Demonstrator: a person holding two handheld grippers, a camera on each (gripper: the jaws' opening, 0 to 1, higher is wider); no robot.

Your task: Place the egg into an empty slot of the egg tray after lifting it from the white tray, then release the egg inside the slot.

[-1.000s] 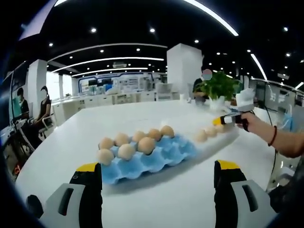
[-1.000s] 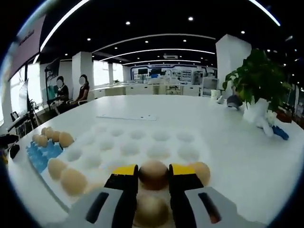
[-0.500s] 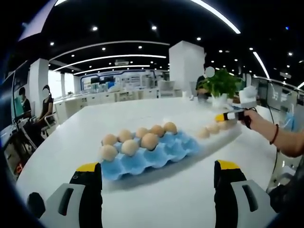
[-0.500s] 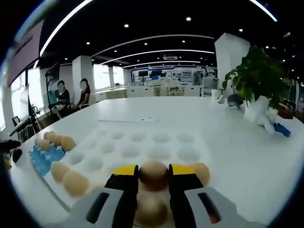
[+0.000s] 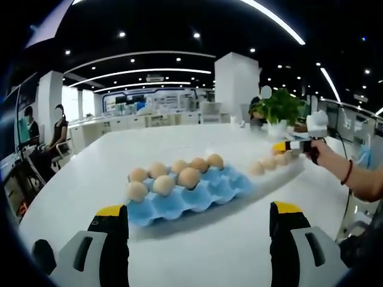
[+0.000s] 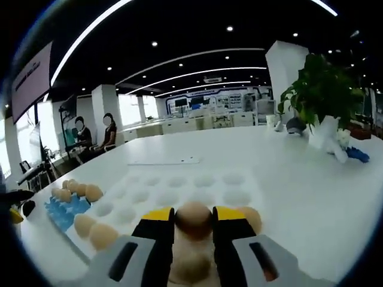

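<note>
Left gripper view: left claw (image 5: 200, 218) spread wide, yellow-tipped jaws far apart, nothing between them, hovering over the glossy white round table (image 5: 90, 179). Straight ahead of the jaws, a sky-blue moulded egg tray (image 5: 191, 194) on the tabletop, holding seven brown eggs (image 5: 188, 177) along its far and left side, near slots bare. Past the blue tray and off to the right, a flat white foam tray (image 5: 281, 173) with a few more brown eggs in a row. Right claw (image 5: 281, 147) over that white tray's far end, a hand (image 5: 326, 156) with a red wrist band behind it. Green potted plant in a white pot (image 5: 280, 110) further back, beyond the hand. Two seated people (image 5: 45, 134) way off to the left.

Right gripper view: right claw (image 6: 193, 222) pinching a brown egg (image 6: 193, 218) between the yellow tips, egg snug in the gap, both jaws touching it. Can't tell for sure how far off the white tray (image 6: 179, 188) it sits, but right above that tray's near edge. Another brown egg directly below the held one, one just right of the right jaw, two more to the left of the left jaw. Rows of shallow round dimples stretching ahead of the claw. Blue egg tray (image 6: 66, 206) with its eggs off to the far left, touching or just beside the white tray's edge. Potted plant (image 6: 320, 95) ahead on the right, small blue object (image 6: 357, 154) next to it.
</note>
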